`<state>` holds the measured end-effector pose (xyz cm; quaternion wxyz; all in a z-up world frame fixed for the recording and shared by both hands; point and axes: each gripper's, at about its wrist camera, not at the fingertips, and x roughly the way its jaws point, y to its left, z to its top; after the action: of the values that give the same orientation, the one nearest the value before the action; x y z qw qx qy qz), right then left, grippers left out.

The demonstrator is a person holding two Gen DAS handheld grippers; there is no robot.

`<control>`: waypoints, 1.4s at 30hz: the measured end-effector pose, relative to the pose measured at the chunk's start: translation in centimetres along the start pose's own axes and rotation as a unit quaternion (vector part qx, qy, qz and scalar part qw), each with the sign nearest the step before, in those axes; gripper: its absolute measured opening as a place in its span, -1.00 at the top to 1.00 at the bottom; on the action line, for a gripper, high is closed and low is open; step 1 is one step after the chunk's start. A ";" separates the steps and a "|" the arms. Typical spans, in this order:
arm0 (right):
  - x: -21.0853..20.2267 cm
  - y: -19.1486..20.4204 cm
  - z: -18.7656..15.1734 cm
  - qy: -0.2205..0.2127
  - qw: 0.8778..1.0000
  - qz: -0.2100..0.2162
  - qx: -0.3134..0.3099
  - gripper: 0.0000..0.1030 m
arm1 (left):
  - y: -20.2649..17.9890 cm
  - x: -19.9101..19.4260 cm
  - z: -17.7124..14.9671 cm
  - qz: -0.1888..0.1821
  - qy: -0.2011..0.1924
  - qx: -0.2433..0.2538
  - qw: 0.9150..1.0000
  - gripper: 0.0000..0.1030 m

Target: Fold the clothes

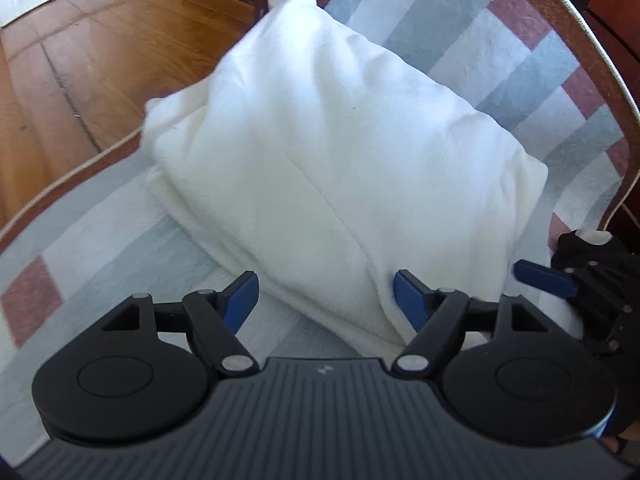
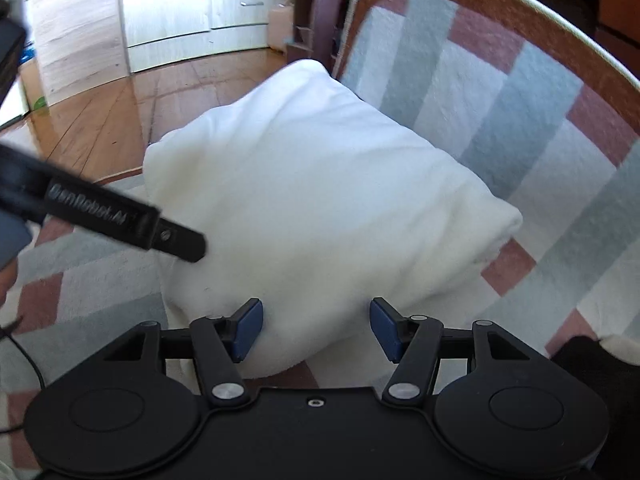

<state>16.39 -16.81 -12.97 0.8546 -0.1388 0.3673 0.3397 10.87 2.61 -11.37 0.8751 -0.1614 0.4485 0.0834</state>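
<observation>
A folded white fleece garment (image 1: 320,152) lies in a thick, soft bundle at the centre of both wrist views, resting on a checked rug (image 1: 520,60) of grey, white and dusty-pink blocks with a brown border and pale piping.

In the left wrist view, the left gripper (image 1: 326,300) fills the bottom of the frame, its blue-padded black fingers spread wide with the near edge of the garment between them; the pads do not press on it. At the right edge, part of the right gripper (image 2: 316,328) is cut off by the frame.

In the right wrist view, the right gripper's jaws are also spread apart around the garment's near corner, without pinching. From the left edge a black bar of the other gripper crosses in, blurred, with pale lettering that seems to read "GenRobot.AI".

A glossy wooden floor (image 1: 80,60) fills the upper left, and pale wood-grain cabinets with drawers (image 2: 180,8) stand beyond, overexposed.
</observation>
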 end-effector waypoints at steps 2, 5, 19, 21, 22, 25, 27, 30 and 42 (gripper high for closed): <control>-1.4 0.4 0.7 0.011 1.000 -0.018 0.016 -0.25 | -0.6 -1.6 0.1 0.027 -0.002 0.011 1.000 -0.53; -4.9 0.5 1.7 -0.009 0.999 -0.011 0.047 -0.44 | -1.5 -4.7 0.2 0.054 -0.017 0.030 0.998 -0.62; -15.7 1.6 3.0 -0.017 0.994 -0.064 0.090 -0.64 | -6.0 -17.4 -1.7 0.112 -0.051 0.069 0.990 -1.00; -16.7 1.7 2.7 -0.017 0.994 -0.063 0.092 -0.66 | -6.4 -18.3 -2.3 0.110 -0.055 0.070 0.990 -1.00; -17.2 1.9 2.6 -0.018 0.994 -0.063 0.091 -0.66 | -6.5 -18.6 -2.5 0.106 -0.055 0.066 0.991 -1.00; -18.6 2.3 2.2 -0.019 0.995 -0.065 0.075 -0.69 | -6.8 -19.3 -3.2 0.098 -0.052 0.054 0.992 -1.00; -19.5 2.4 2.1 -0.021 0.996 -0.063 0.066 -0.70 | -7.2 -19.6 -3.5 0.098 -0.050 0.053 0.992 -1.00; -21.0 2.4 2.0 -0.023 0.996 -0.059 0.059 -0.70 | -8.0 -20.1 -3.9 0.100 -0.051 0.058 0.992 -1.00; -23.4 2.4 3.0 -0.033 0.991 -0.113 0.064 -0.70 | -10.4 -20.8 -4.1 0.092 -0.056 0.056 0.993 -1.00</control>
<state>4.66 -24.84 6.04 0.9063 -0.1132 0.3419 0.2214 -1.36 -8.57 5.50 0.8949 -0.0653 0.4161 0.1477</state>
